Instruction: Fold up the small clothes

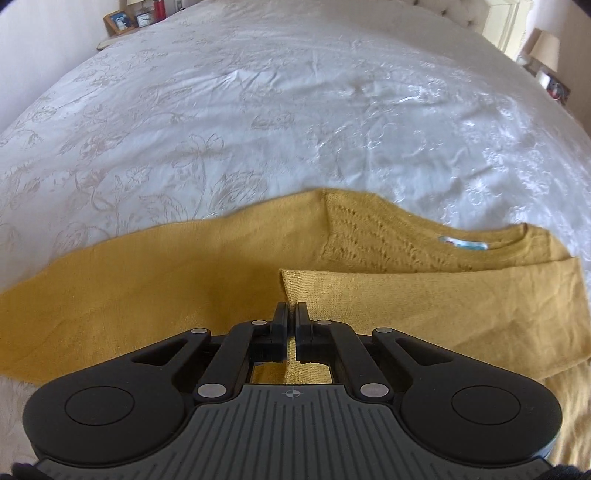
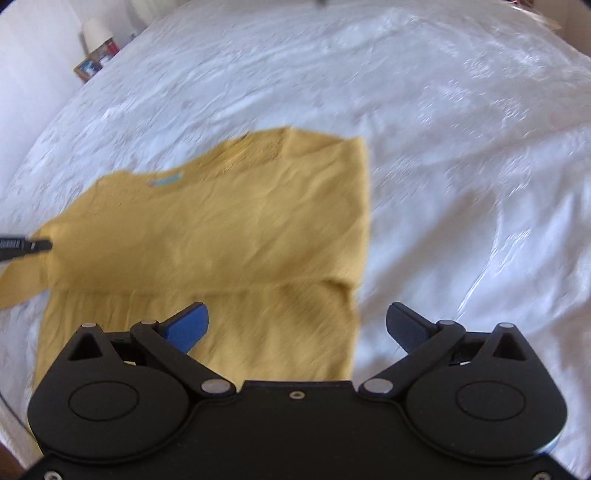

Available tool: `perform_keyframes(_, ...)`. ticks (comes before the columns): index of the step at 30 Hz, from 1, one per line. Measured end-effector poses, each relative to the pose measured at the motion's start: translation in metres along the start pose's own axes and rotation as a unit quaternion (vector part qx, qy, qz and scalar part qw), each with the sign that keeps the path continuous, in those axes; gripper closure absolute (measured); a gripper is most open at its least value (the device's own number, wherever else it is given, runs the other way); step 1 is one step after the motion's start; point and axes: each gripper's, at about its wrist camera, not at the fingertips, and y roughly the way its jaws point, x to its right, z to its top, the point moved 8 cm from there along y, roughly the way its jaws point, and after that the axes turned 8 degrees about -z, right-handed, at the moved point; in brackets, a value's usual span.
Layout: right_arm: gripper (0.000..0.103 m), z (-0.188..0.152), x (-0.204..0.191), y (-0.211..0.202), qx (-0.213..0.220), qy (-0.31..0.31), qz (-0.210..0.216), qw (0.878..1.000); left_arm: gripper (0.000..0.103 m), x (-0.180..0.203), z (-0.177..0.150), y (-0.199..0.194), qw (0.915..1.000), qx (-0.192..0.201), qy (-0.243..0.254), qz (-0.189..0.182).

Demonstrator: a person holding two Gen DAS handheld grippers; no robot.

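Left wrist view, nearest: left gripper (image 1: 291, 314) pressed together, pinching a fold of the yellow sweater (image 1: 166, 280) at the edge of a sleeve cuff (image 1: 295, 284). Knit shows between and behind the pads.

Right wrist view, nearest: right gripper (image 2: 297, 325) spread wide, blue pads well apart, holding nothing. It hangs over the sweater's lower right corner; contact with the cloth not apparent. Frame is motion-blurred.

Middle ground: sweater lies flat on the bed (image 1: 295, 110), neckline and its label (image 1: 463, 243) toward the far side. One sleeve (image 1: 443, 295) is laid across the body, cuff near the middle. The other sleeve (image 1: 110, 266) stretches outward over the bedspread, unfolded. From the right view, the tip of the left gripper shows at the sweater's left edge.

Judgement on progress: early to midway. One sleeve appears folded in; the second sleeve, then the fold of the body, remain.

Far: white embroidered bedspread, wrinkled, otherwise bare. Beyond it a nightstand with a picture frame (image 1: 118, 20) and a lamp (image 1: 546, 48) at the opposite corner.
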Motion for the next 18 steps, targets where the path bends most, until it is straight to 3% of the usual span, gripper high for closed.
perform_keyframes(6, 0.001, 0.024, 0.020, 0.021, 0.005, 0.017, -0.018, 1.000, 0.099, -0.007, 0.003, 0.014, 0.9994, -0.007, 0.006, 0.034)
perform_keyframes(9, 0.001, 0.023, 0.027, 0.041, -0.016, 0.005, -0.050, 0.999, 0.098, -0.006, 0.002, 0.025, 0.9991, -0.021, 0.013, 0.035)
perform_keyframes(12, 0.001, 0.008, 0.040, 0.058, -0.045, -0.043, -0.105, 0.993, 0.094, -0.008, -0.002, 0.034, 0.9986, -0.036, 0.016, 0.036)
perform_keyframes(14, 0.001, 0.006, 0.043, 0.059, -0.042, -0.051, -0.110, 0.992, 0.084, -0.011, -0.004, 0.040, 0.9983, -0.049, 0.009, 0.030)
perform_keyframes(16, 0.001, 0.010, 0.046, 0.052, -0.042, -0.036, -0.110, 0.992, 0.055, -0.015, -0.006, 0.041, 0.9984, -0.052, -0.005, 0.021)
perform_keyframes(18, 0.001, 0.022, 0.043, 0.039, -0.008, -0.024, -0.097, 0.995, 0.033, -0.018, -0.007, 0.040, 0.9981, -0.056, -0.027, 0.004)
